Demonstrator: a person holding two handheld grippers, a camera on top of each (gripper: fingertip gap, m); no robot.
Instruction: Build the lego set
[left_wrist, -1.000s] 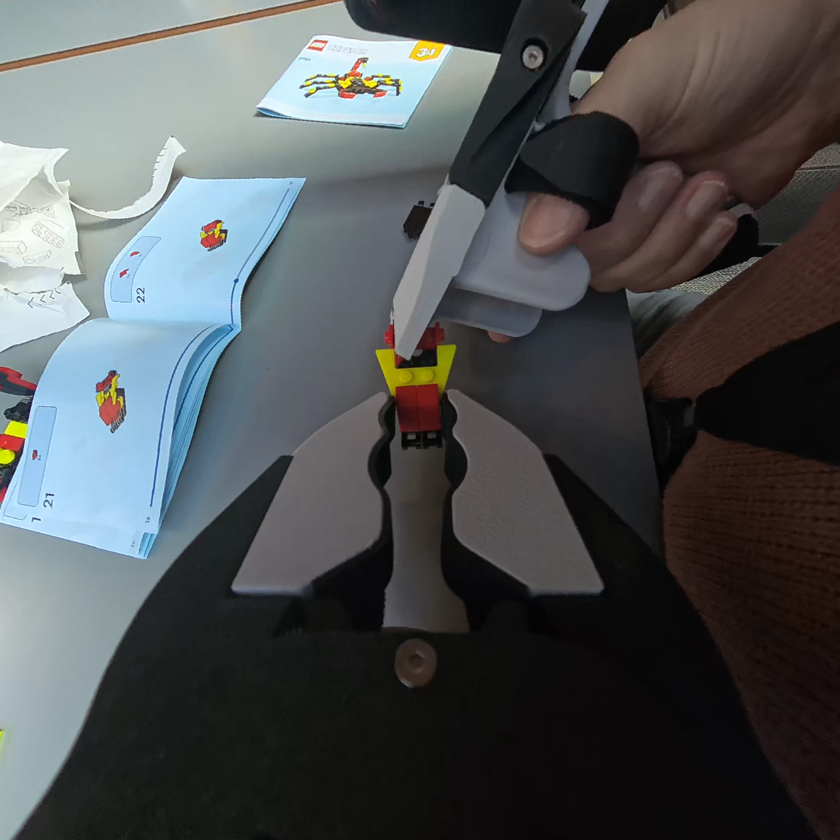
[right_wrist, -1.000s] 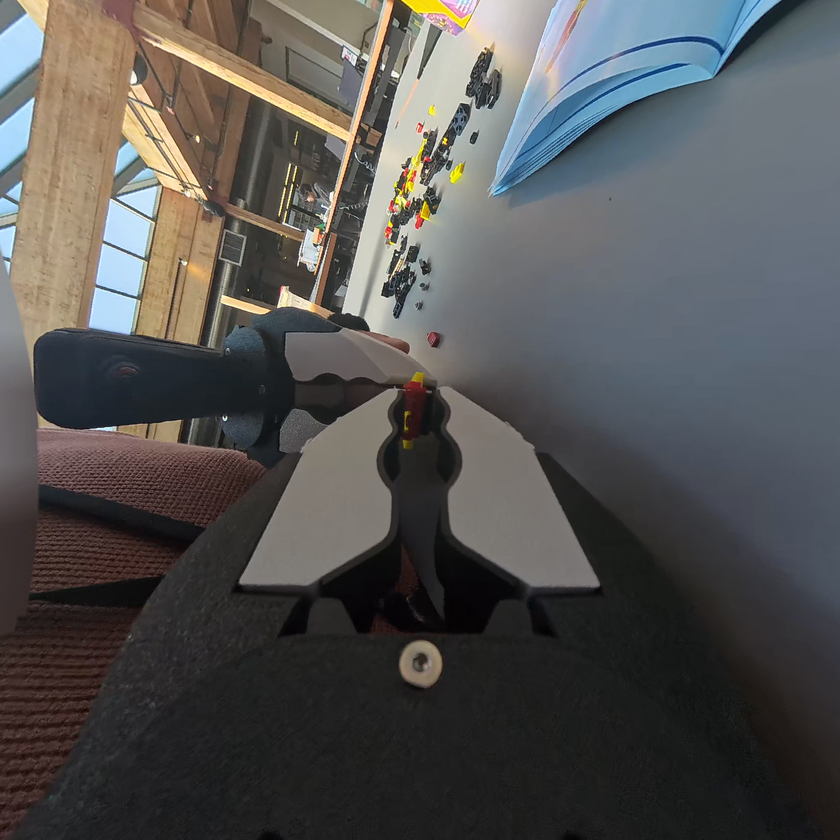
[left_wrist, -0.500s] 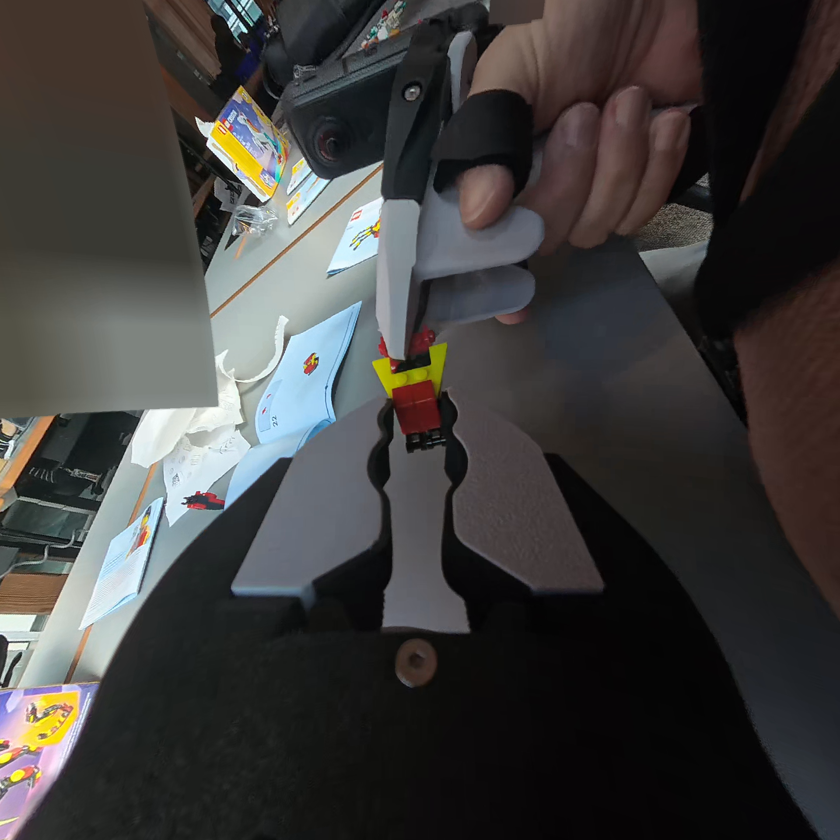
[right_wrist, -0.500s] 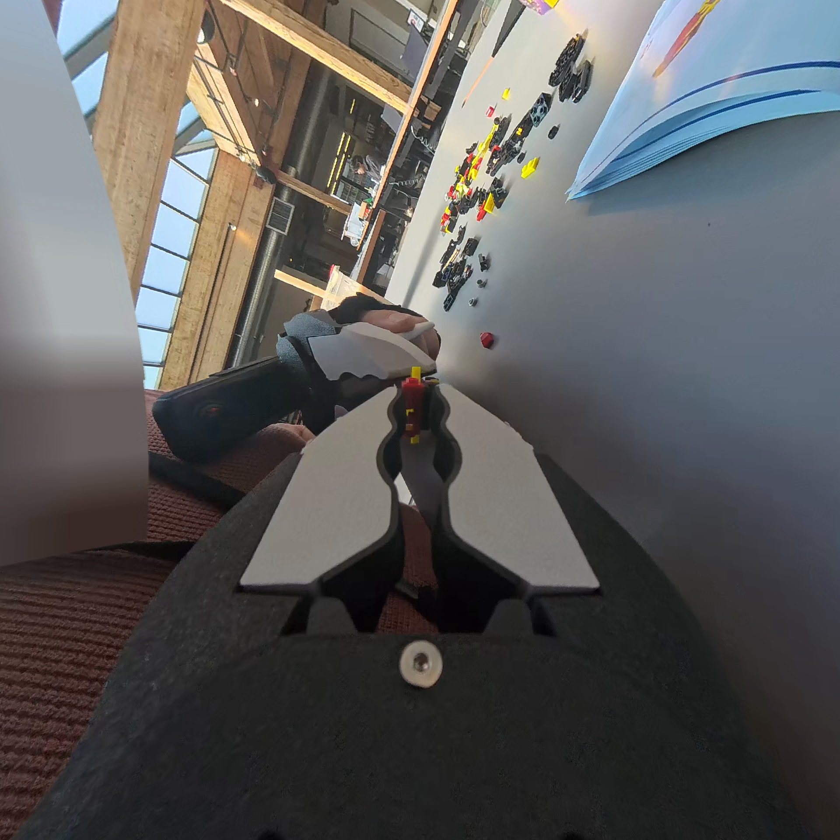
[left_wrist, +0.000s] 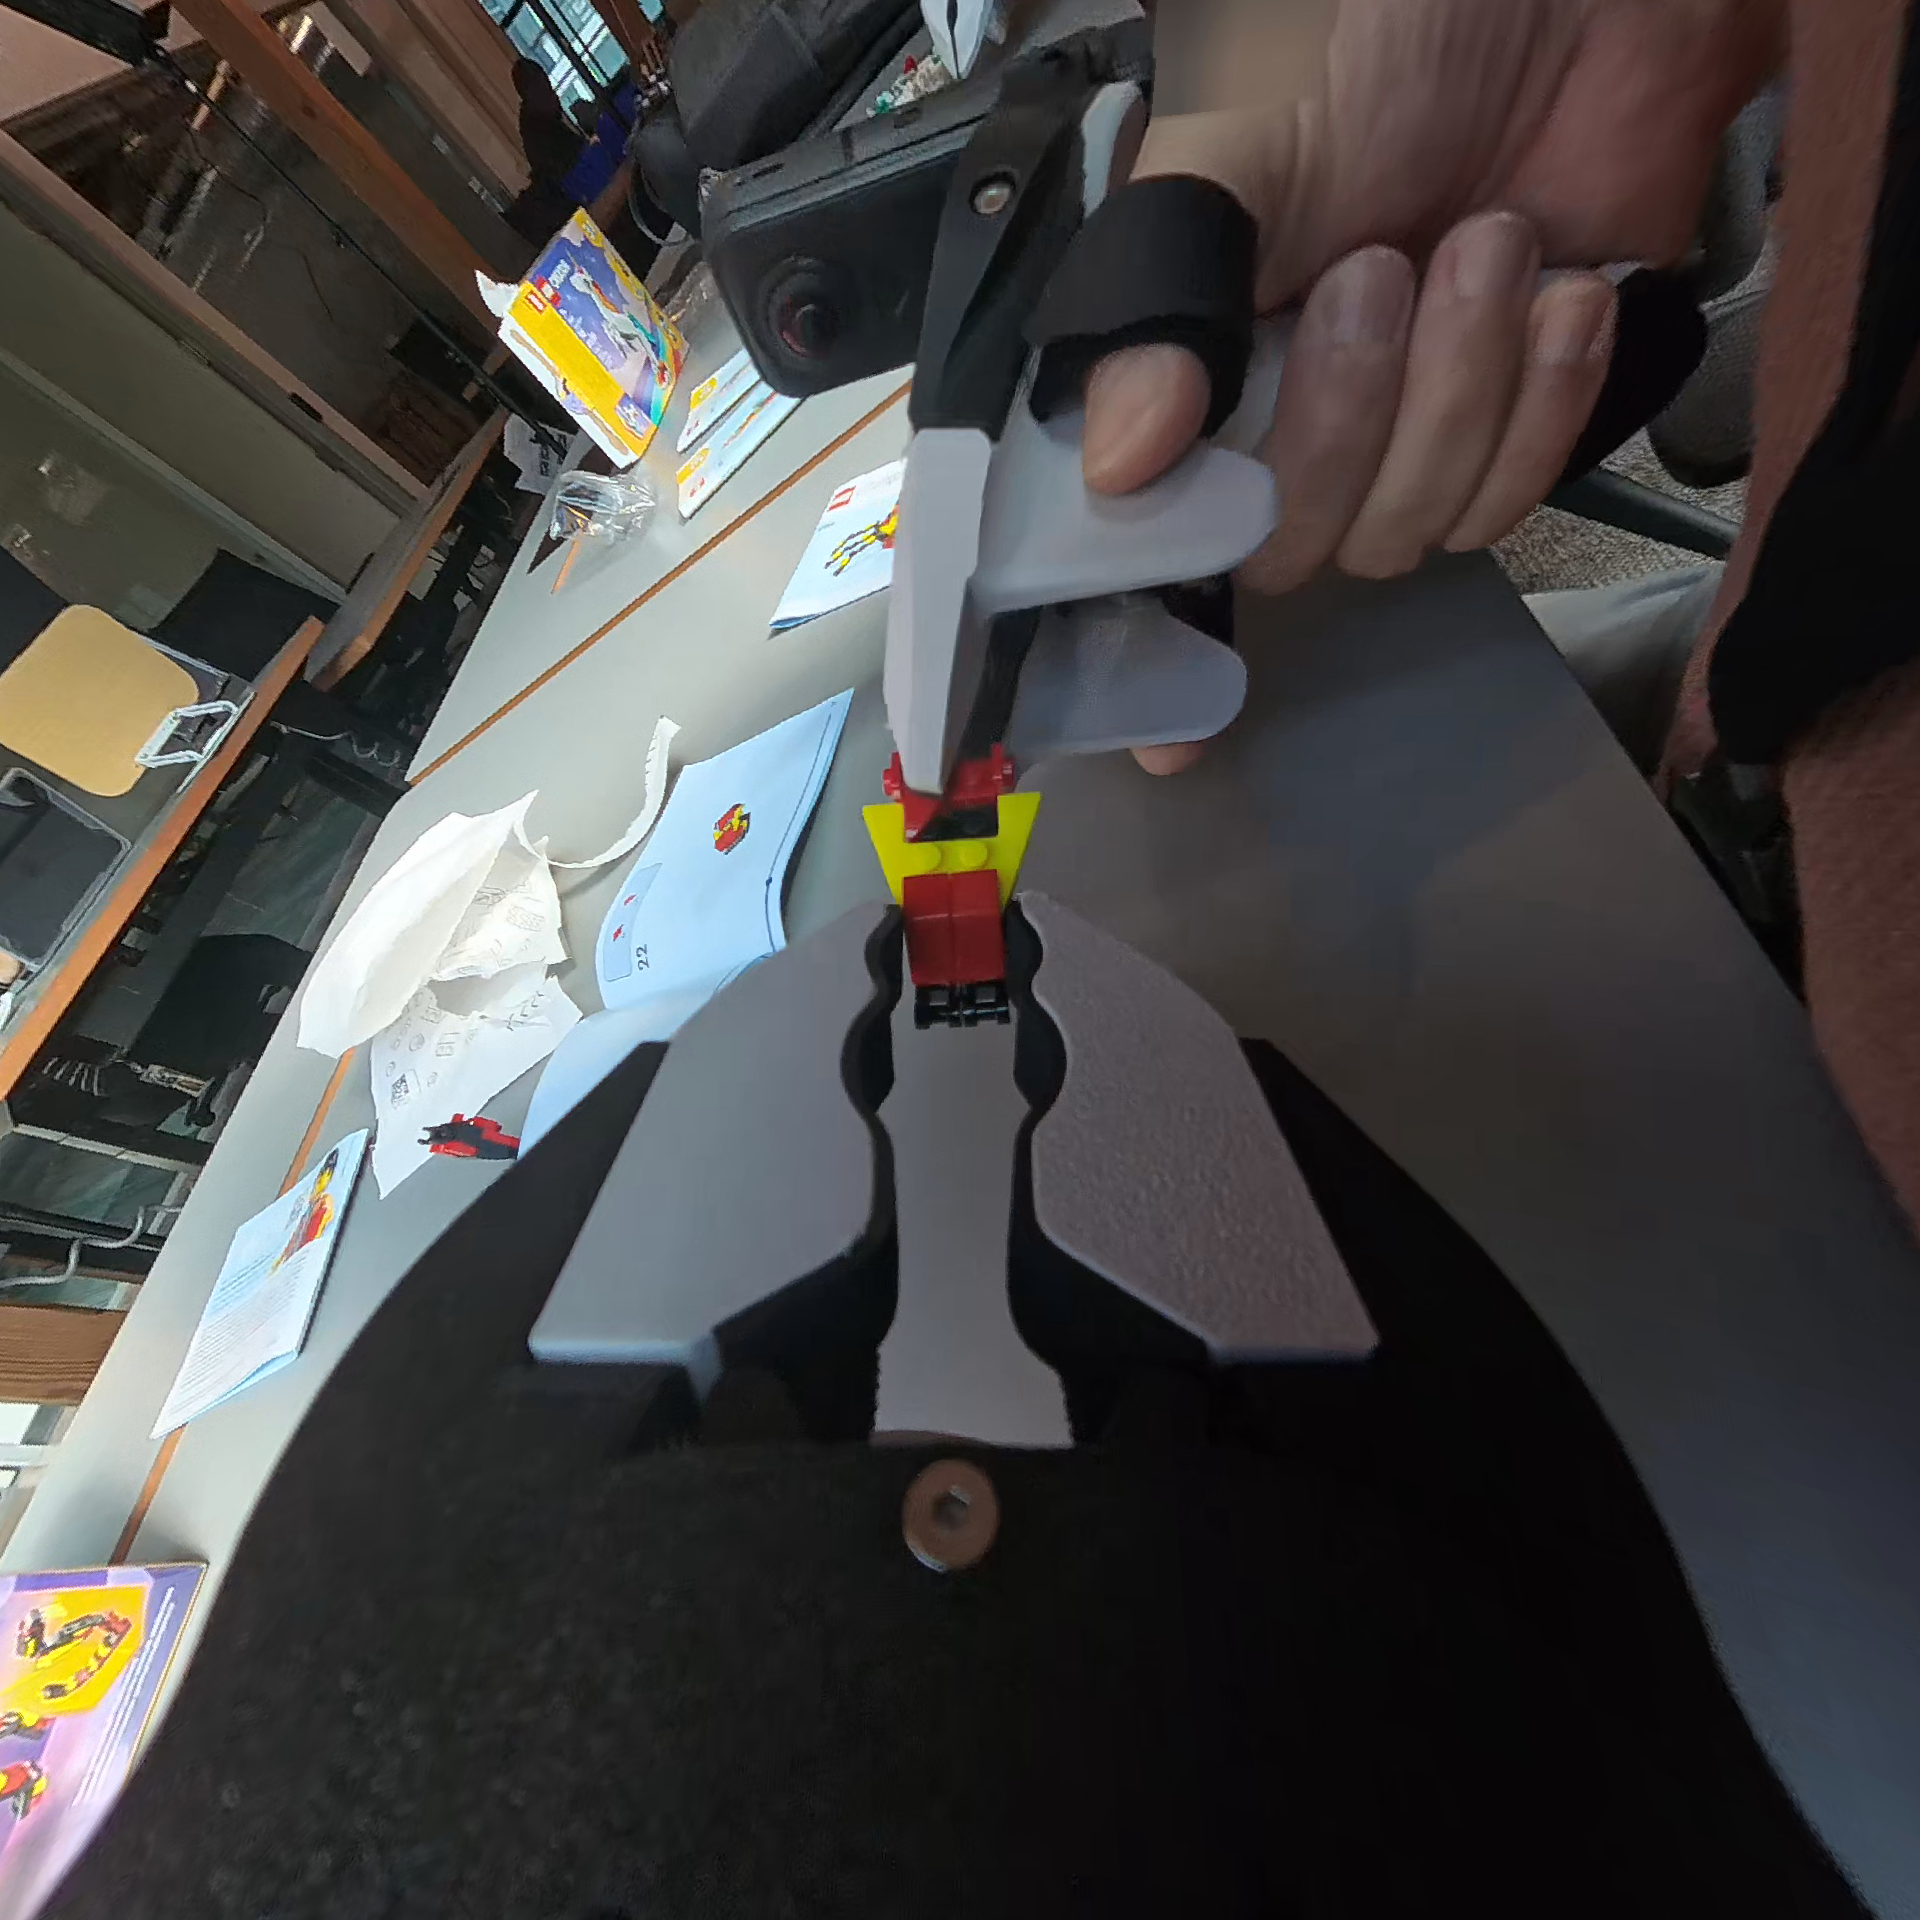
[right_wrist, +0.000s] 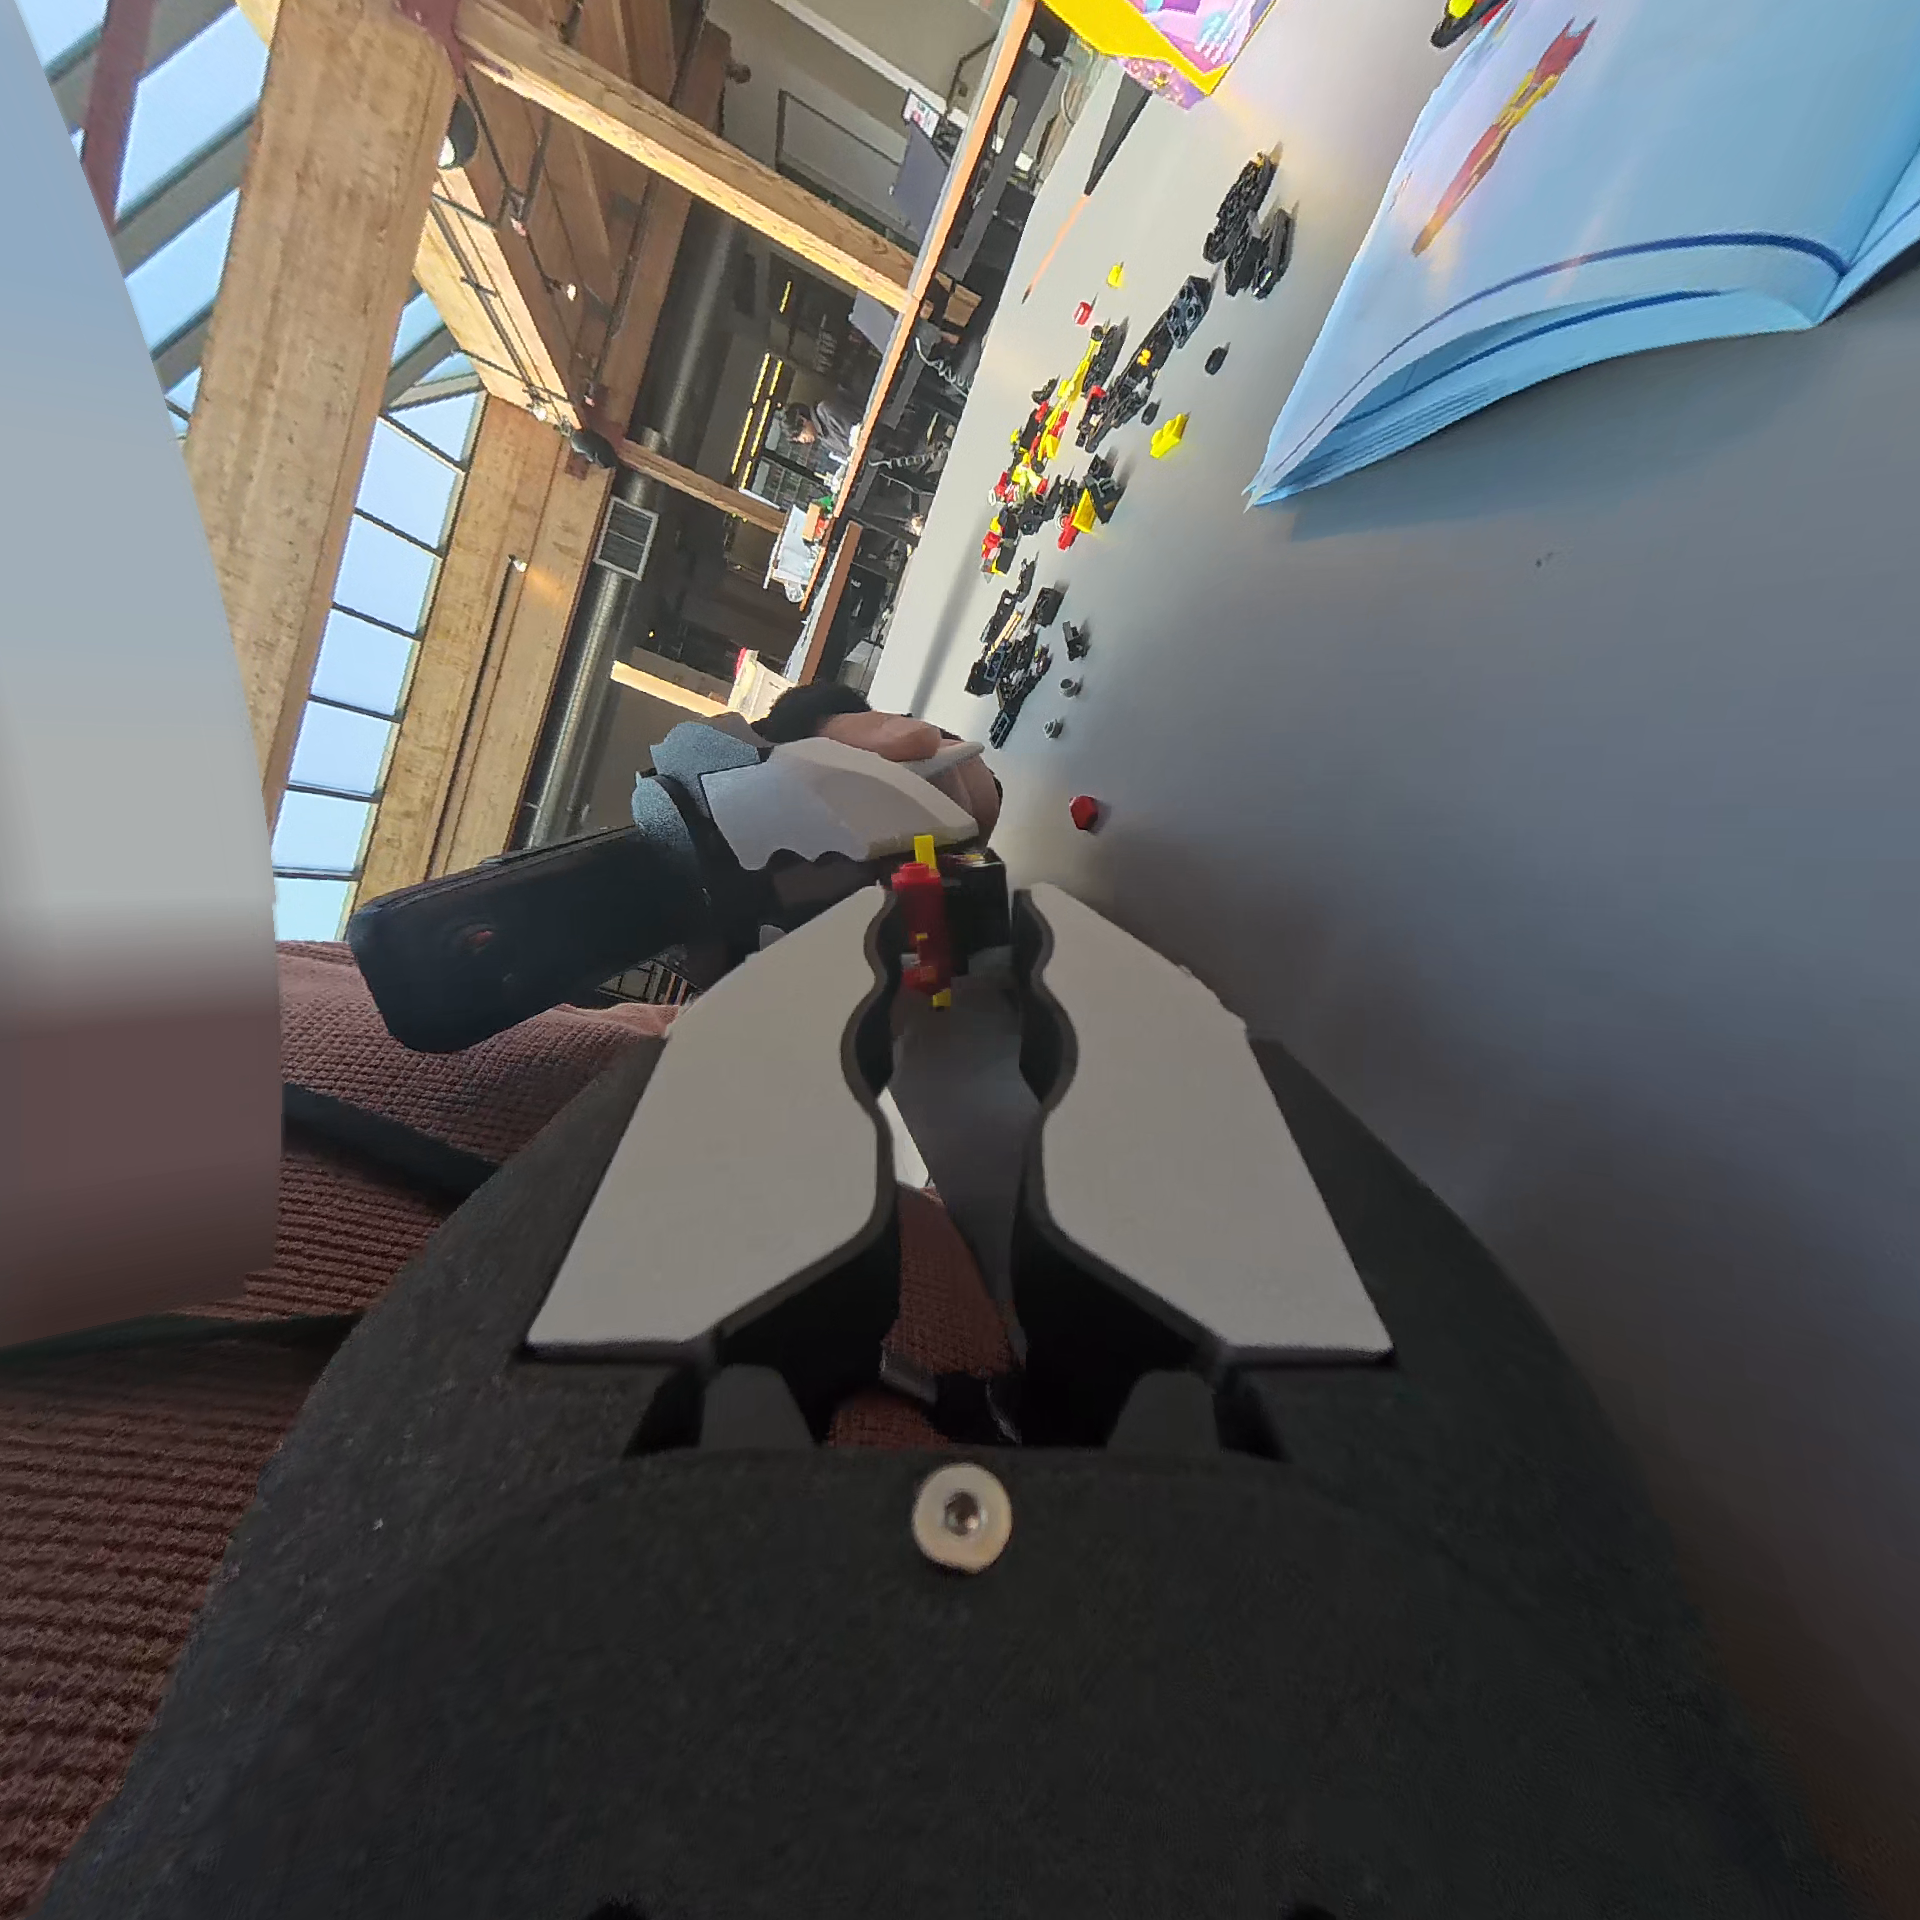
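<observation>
A small lego assembly (left_wrist: 951, 904) of red, yellow and black bricks is held in the air between both grippers. My left gripper (left_wrist: 951, 914) is shut on its red lower block, with a black piece showing just behind the fingertips. My right gripper (left_wrist: 932, 764) comes down from above, held by a hand, and its tips pinch the red top part above the yellow wedge plate. In the right wrist view my right gripper (right_wrist: 948, 899) is shut on the assembly (right_wrist: 923, 925), seen edge-on. The left gripper (right_wrist: 831, 805) is just beyond it.
An open blue instruction booklet (left_wrist: 717, 862) lies on the grey table (left_wrist: 1403, 935), and it also shows in the right wrist view (right_wrist: 1621, 260). Torn white paper (left_wrist: 436, 935), a small red-black sub-assembly (left_wrist: 468, 1138), several loose bricks (right_wrist: 1091, 436) and a lone red piece (right_wrist: 1083, 810) lie around. The tips of both grippers are at nearly the same place.
Both grippers have tilted and lifted together with the assembly, so more of the room now shows behind. Both holds are unchanged.
</observation>
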